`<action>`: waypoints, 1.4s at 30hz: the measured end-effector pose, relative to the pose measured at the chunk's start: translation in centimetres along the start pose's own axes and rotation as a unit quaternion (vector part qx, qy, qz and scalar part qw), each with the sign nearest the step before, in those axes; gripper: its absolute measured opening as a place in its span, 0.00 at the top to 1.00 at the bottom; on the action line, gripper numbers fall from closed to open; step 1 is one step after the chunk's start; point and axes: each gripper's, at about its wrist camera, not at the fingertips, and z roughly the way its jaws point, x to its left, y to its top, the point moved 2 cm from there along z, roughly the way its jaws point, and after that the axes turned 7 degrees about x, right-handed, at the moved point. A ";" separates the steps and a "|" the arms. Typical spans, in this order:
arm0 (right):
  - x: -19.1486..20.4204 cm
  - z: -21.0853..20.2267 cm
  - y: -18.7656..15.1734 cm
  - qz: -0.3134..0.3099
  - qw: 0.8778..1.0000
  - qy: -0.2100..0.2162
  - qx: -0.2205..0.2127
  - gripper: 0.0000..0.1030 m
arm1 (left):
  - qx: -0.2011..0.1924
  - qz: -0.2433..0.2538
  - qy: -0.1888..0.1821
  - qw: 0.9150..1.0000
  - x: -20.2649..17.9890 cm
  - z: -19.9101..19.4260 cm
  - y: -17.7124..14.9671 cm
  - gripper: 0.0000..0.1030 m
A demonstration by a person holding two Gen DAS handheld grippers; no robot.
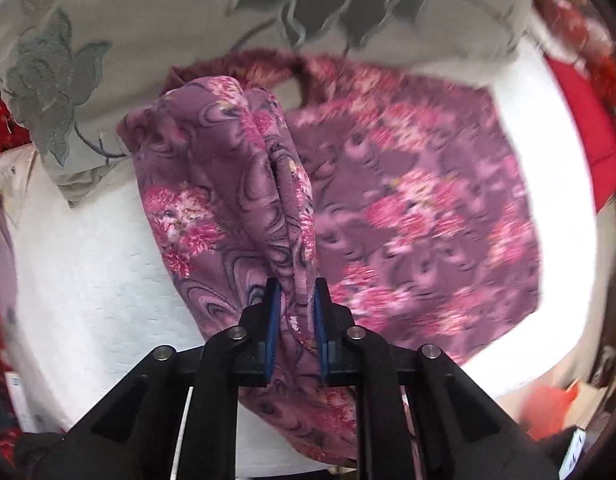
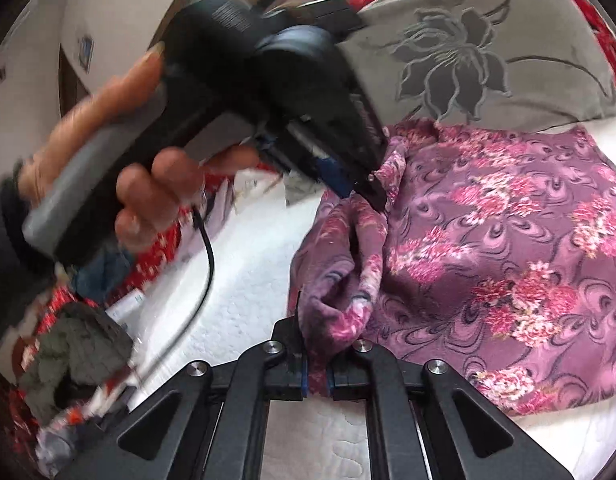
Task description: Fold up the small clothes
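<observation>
A purple garment with pink flowers [image 1: 408, 208] lies spread on a white quilted bed [image 1: 92, 280]. My left gripper [image 1: 295, 300] is shut on a bunched fold of the garment and holds it up off the bed. My right gripper [image 2: 317, 376] is shut on another edge of the same garment [image 2: 488, 248] near the bed's front. In the right wrist view the left gripper [image 2: 368, 188] shows from the side, held by a hand [image 2: 148, 184], pinching the cloth's far left edge.
A grey pillow with a dark flower print [image 1: 188, 32] lies at the head of the bed, just behind the garment; it also shows in the right wrist view [image 2: 468, 52]. Red patterned cloth [image 1: 588, 120] is at the right. A pile of clothes [image 2: 80, 352] sits at the left.
</observation>
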 end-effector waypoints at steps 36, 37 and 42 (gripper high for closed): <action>-18.9 -14.2 6.9 0.226 0.969 -0.024 -0.099 0.56 | -0.126 -0.182 -0.269 0.937 0.9 1.2 -1.5 0.55; -19.6 -12.4 8.4 0.225 0.970 -0.048 -0.077 0.56 | -0.121 -0.185 -0.275 0.936 0.9 1.8 -1.9 0.55; -21.1 -5.5 12.1 0.212 0.972 -0.104 0.022 0.88 | -0.154 -0.172 -0.290 0.929 0.8 0.9 -3.6 0.55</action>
